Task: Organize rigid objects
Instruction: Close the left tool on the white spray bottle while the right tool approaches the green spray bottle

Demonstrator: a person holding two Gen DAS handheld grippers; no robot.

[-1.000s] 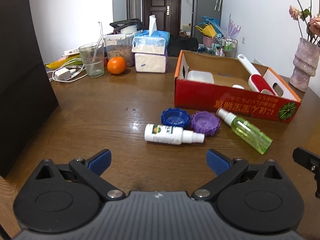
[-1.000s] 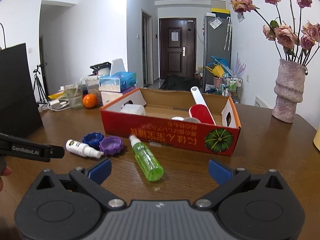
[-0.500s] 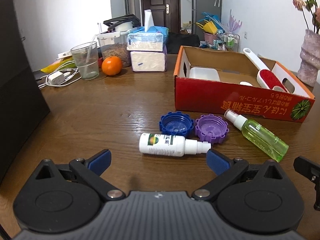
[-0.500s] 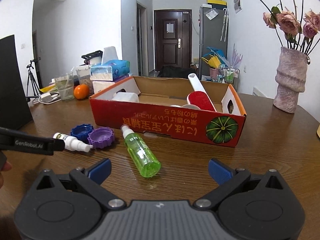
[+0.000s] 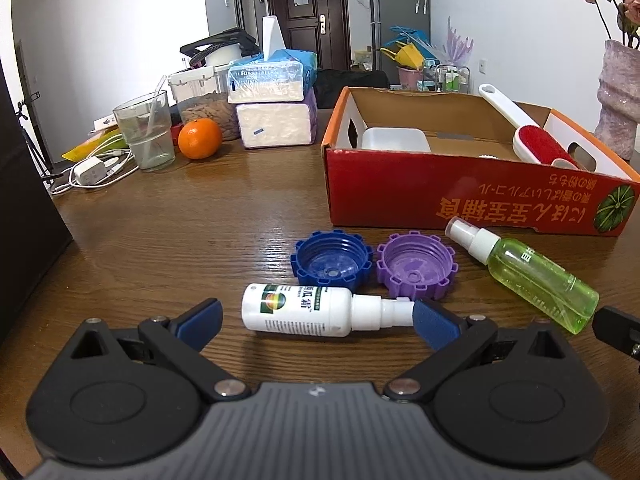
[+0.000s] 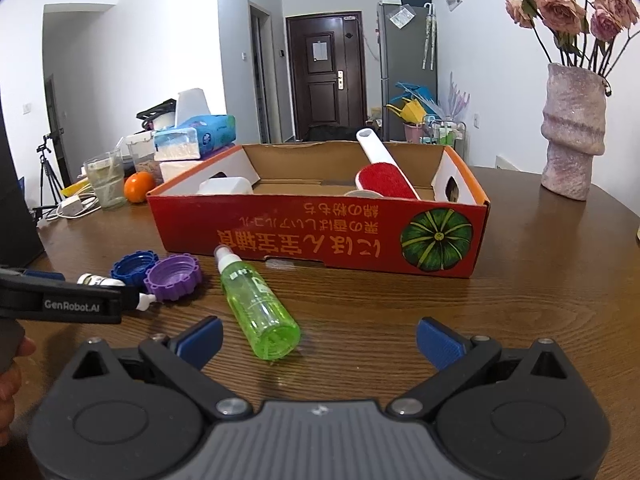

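Note:
A white spray bottle (image 5: 312,310) lies on its side on the wooden table, between the fingers of my open left gripper (image 5: 316,322), nozzle near the right finger. Just beyond it sit a blue cap (image 5: 333,256) and a purple cap (image 5: 416,263), open side up. A green spray bottle (image 6: 256,304) lies in front of the red cardboard box (image 6: 320,232), just ahead of the left finger of my open right gripper (image 6: 320,340). The box holds a red lint brush (image 6: 384,178) and a white container (image 6: 226,186). My left gripper (image 6: 60,304) shows at the left of the right wrist view.
At the back left stand a glass of water (image 5: 146,134), an orange (image 5: 200,139), tissue packs (image 5: 272,100), a food jar and charger cables. A pink vase (image 6: 572,132) with flowers stands at the back right. A black panel (image 5: 24,216) lines the left edge.
Both grippers have moved forward and lower toward the table. The white bottle now lies between the left fingers and the green bottle is closer to the right gripper.

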